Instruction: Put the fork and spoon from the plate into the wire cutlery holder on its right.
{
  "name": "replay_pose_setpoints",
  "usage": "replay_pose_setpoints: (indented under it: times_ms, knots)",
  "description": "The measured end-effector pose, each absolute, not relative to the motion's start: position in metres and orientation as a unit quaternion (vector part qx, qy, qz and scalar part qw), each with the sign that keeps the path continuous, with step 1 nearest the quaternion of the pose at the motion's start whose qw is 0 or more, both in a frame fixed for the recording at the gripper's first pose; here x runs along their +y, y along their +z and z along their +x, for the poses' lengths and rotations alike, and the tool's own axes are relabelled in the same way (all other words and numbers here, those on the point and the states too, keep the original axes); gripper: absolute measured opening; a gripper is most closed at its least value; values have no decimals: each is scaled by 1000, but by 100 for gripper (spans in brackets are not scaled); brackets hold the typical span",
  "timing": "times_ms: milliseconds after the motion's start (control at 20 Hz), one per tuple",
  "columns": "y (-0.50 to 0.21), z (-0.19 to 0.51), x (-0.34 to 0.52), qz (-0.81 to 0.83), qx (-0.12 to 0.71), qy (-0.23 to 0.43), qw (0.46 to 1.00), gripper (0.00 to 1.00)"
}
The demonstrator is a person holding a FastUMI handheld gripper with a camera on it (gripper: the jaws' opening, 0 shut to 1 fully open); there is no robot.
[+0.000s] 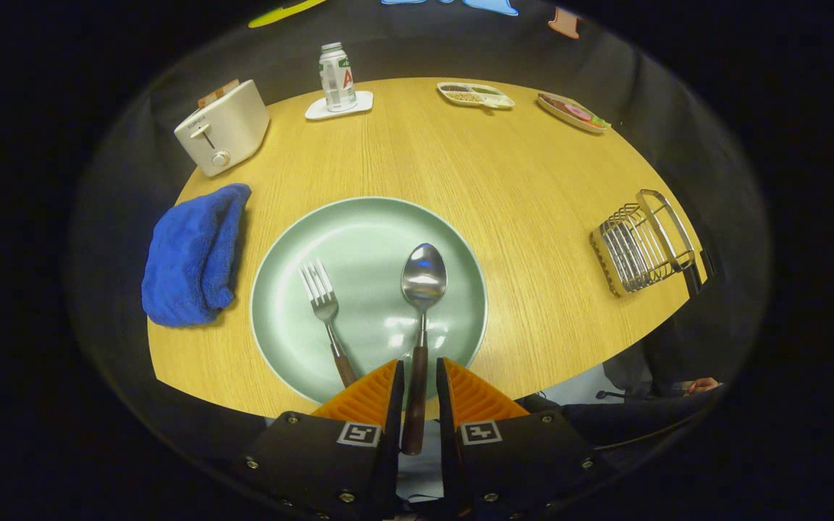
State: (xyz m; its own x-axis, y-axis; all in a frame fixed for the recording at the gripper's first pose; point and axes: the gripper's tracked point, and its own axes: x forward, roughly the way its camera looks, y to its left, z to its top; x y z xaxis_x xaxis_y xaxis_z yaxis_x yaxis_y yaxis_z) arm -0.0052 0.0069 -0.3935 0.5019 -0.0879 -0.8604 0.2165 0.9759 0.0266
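**Two pieces on the plate, spoon first**

Two utensils are mine to move, and I am at the first of them. The spoon [423, 304] lies on the green plate [287, 289], its bowl pointing away from me and its dark handle running back between the fingers of my tongs [417, 373]. The fork [326, 311] lies just left of it on the same plate, tines away from me, its handle end disappearing behind my left finger.

I judge this to be the grasping step for the spoon. My fingers stand only a narrow gap apart with the handle in that gap, close on both sides. Whether both pads already press on it I cannot tell; a sliver of space seems to show on each side, so I would not call it gripped yet.

Next I will need to squeeze firmly on the handle, lift it off the plate without nudging the fork, and carry it to the right. The wire cutlery holder [641, 242] sits well off to the right of my fingers and somewhat ahead, on the wooden table [460, 159]. The handle is thin and smooth, so a loose pinch could let it swing.

Left of the plate lies a folded blue towel [192, 257]. Far beyond my fingers stand a white toaster [223, 134], a can [336, 76] on a coaster, and two small food trays [475, 95].
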Motion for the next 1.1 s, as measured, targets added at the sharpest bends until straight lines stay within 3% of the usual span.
replay_pose_setpoints:
  times_ms: [400,450,500,550,1100]
  knots:
    - [-405,-2,12,27,519,-74,851,25]
    - [-410,1,8,21,520,-81,850,18]
    - [-407,4,10,22,512,-70,856,18]
    - [-410,3,10,24,515,-70,854,8]
    - [-384,8,11,29,465,-78,881,8]
